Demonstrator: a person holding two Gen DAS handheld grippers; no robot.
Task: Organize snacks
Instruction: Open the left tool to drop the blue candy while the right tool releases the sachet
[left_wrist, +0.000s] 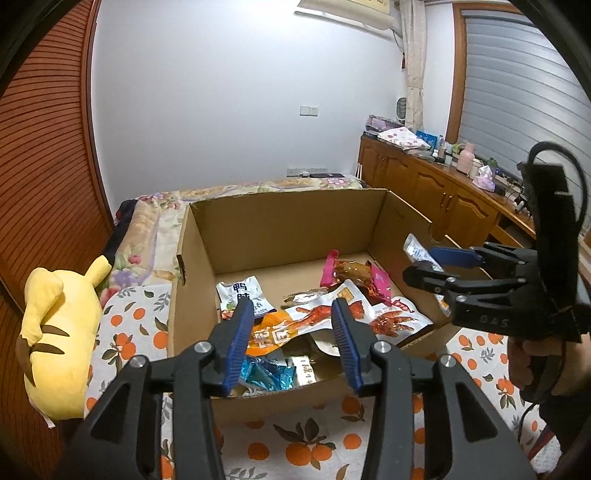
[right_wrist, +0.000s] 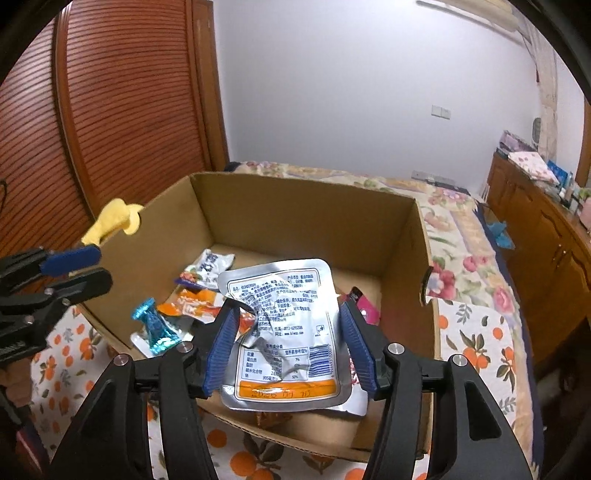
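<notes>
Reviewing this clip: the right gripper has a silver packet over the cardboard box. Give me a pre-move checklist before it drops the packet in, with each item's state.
1. Silver packet sits between the right gripper pads: ok, though whether they press it, cannot tell.
2. Packet is above the cardboard box opening, inside its walls: ok.
3. Left gripper carries nothing, jaws apart: ok.
4. Left gripper is out of the drop path, off to the side in the right wrist view: ok.
5. Bare floor remains in the box beyond the snacks already there: ok.
6. Packet is sealed and undamaged: cannot tell, it looks crumpled.
</notes>
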